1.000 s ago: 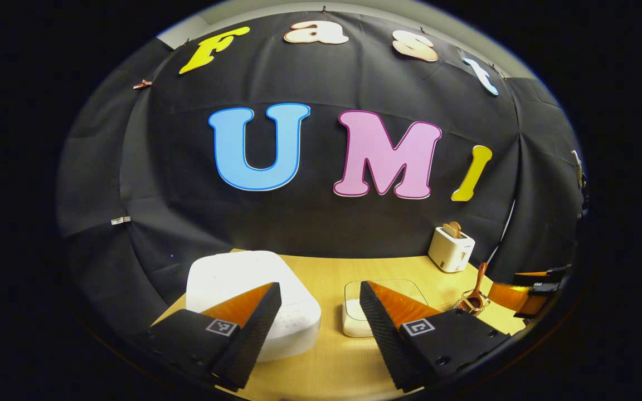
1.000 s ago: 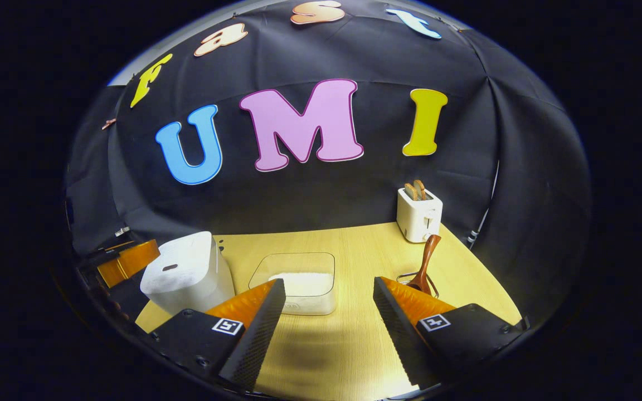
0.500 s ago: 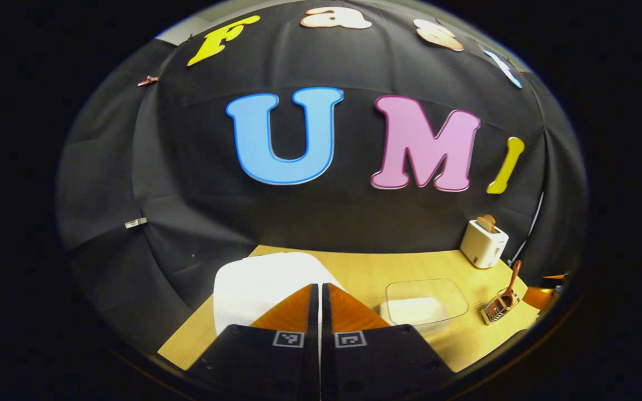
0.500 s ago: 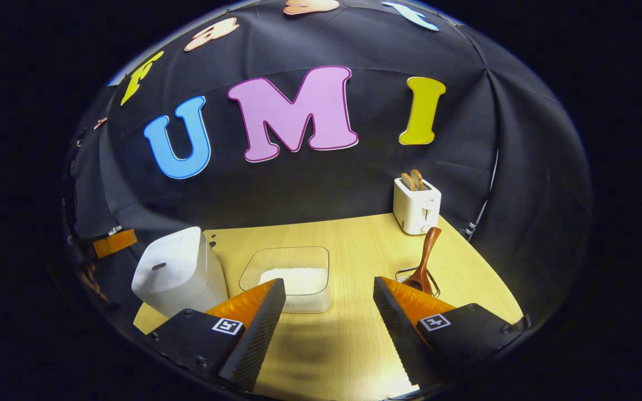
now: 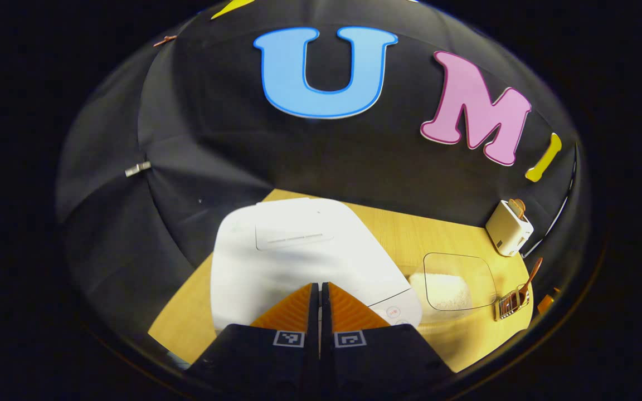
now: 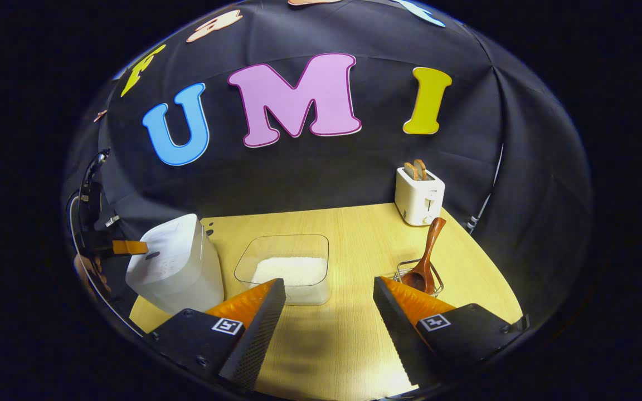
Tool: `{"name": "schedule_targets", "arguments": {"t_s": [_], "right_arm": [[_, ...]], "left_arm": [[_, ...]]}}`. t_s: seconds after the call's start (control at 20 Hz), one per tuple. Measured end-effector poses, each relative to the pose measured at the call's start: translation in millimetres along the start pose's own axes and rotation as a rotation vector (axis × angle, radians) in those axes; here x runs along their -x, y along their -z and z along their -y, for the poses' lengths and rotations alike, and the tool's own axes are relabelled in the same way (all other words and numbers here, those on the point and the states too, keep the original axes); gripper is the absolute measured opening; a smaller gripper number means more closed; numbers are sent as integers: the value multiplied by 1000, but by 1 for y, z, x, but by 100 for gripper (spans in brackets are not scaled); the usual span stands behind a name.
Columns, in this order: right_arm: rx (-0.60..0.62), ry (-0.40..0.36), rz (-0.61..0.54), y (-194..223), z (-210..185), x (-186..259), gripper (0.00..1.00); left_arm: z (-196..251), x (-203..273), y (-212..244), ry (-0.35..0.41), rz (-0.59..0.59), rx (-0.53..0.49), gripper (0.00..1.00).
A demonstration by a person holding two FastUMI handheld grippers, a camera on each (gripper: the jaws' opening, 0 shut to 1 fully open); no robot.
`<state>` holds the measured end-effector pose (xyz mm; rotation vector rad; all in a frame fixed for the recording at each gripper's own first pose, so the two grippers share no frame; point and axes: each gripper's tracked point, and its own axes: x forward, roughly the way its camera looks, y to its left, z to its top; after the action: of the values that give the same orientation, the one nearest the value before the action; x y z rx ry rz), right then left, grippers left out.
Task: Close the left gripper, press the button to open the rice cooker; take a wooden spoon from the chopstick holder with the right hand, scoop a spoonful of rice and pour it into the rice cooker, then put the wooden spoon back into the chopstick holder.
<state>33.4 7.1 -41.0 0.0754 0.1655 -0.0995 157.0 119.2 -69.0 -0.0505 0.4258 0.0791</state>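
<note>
rice cooker (image 5: 298, 250) front hidden behind left tongs (image 5: 319, 289), chopstick holder (image 6: 417, 274) partly hidden

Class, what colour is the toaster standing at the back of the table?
White toaster, clearest in the right gripper view.

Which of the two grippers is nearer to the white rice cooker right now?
The left. The left gripper, jaws shut, hangs just over the white rice cooker lid. The right gripper is open above the wooden table, with the cooker off to its left.
</note>
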Motion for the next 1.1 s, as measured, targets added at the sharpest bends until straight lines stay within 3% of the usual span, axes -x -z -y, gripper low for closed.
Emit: {"name": "schedule_targets", "arguments": {"t_s": [0.35,0.8,0.9,1.1], "right_arm": [[-15,16,-28,9,8,-8,98],[-36,14,-43,16,9,-11,98],[-40,7,-44,17,5,-11,99],[-23,-18,-32,16,-13,-5,98]], "left_arm": [[4,-9,13,-37,-68,38,6],[5,-20,22,-96,-171,-49,6],[5,-19,21,-86,-183,-31,6],[5,-15,16,5,-200,77,6]]}}
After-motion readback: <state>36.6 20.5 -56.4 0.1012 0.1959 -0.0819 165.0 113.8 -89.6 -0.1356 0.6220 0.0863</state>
